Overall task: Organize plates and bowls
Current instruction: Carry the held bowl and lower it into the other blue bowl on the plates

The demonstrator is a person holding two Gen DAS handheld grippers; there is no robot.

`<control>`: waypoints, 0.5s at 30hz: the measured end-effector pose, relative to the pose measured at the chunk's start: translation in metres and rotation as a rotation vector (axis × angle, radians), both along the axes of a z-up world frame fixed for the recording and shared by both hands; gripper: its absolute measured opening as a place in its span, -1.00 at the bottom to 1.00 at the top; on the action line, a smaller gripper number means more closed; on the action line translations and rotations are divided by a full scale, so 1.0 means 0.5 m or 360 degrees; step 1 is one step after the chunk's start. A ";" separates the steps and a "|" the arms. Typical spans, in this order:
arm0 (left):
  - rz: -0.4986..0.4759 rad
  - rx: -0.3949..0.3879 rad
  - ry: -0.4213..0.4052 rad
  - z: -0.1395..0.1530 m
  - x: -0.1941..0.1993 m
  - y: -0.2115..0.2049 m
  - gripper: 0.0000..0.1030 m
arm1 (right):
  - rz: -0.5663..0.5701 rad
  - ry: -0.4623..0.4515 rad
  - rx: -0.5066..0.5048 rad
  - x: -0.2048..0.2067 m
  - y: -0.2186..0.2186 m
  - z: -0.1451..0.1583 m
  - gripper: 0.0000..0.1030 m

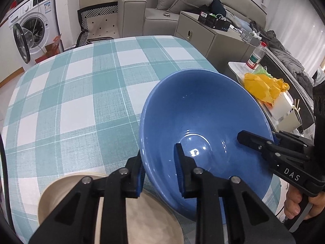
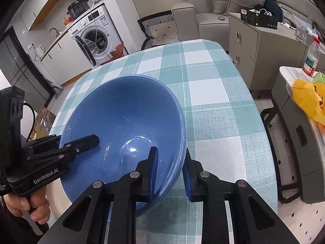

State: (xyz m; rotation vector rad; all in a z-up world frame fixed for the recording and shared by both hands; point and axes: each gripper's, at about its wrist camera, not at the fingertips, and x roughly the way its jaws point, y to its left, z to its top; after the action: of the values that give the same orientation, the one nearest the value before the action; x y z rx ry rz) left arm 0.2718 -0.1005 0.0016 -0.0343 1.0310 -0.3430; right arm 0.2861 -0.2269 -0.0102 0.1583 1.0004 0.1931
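Right claw (image 1: 273, 140) reads "DAS", left claw (image 2: 61, 145) seemingly "GenRobot.AI"

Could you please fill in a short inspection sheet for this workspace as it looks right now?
Surface: table under a teal-and-white checked cloth.
Job's things: blue bowl, tilted; beige plate beside and partly under it.
Clutter: nothing seen on the table.
Grippers: left gripper and right gripper each straddle the bowl's rim, on opposite sides.
Cables: black lead behind the left gripper.
Surroundings: washing machine, sofa, side table with yellow bag and bottle.

Beige plate (image 1: 142, 219) partly hidden, cropped.
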 end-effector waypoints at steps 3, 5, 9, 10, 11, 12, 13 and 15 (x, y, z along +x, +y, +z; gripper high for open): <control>-0.0004 -0.0008 -0.0008 0.006 -0.001 -0.001 -0.54 | -0.0007 -0.0006 -0.0010 -0.003 -0.001 0.009 -0.56; -0.0008 -0.0014 -0.0013 0.010 -0.004 -0.001 -0.54 | -0.0009 -0.0024 -0.0012 -0.009 -0.002 0.020 -0.56; -0.0017 -0.0008 -0.0036 0.024 -0.015 -0.002 -0.54 | -0.0008 -0.0038 -0.0019 -0.018 -0.003 0.034 -0.56; -0.0016 -0.0011 -0.0042 0.027 -0.016 -0.001 -0.54 | -0.0006 -0.0044 -0.0021 -0.023 -0.002 0.039 -0.56; -0.0015 -0.0014 -0.0047 0.031 -0.018 0.000 -0.54 | -0.0003 -0.0051 -0.0025 -0.026 -0.001 0.044 -0.56; -0.0015 -0.0015 -0.0051 0.034 -0.019 0.000 -0.54 | -0.0001 -0.0056 -0.0029 -0.028 0.000 0.049 -0.56; -0.0014 -0.0016 -0.0057 0.038 -0.021 0.000 -0.54 | 0.0000 -0.0061 -0.0032 -0.031 0.000 0.054 -0.56; -0.0011 -0.0017 -0.0058 0.045 -0.024 0.000 -0.54 | -0.0003 -0.0072 -0.0032 -0.035 0.000 0.064 -0.56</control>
State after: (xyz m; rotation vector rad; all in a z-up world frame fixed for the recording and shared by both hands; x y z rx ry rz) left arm 0.2600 -0.1004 0.0242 -0.0338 0.9933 -0.3539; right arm 0.2685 -0.2267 0.0220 0.1359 0.9570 0.1844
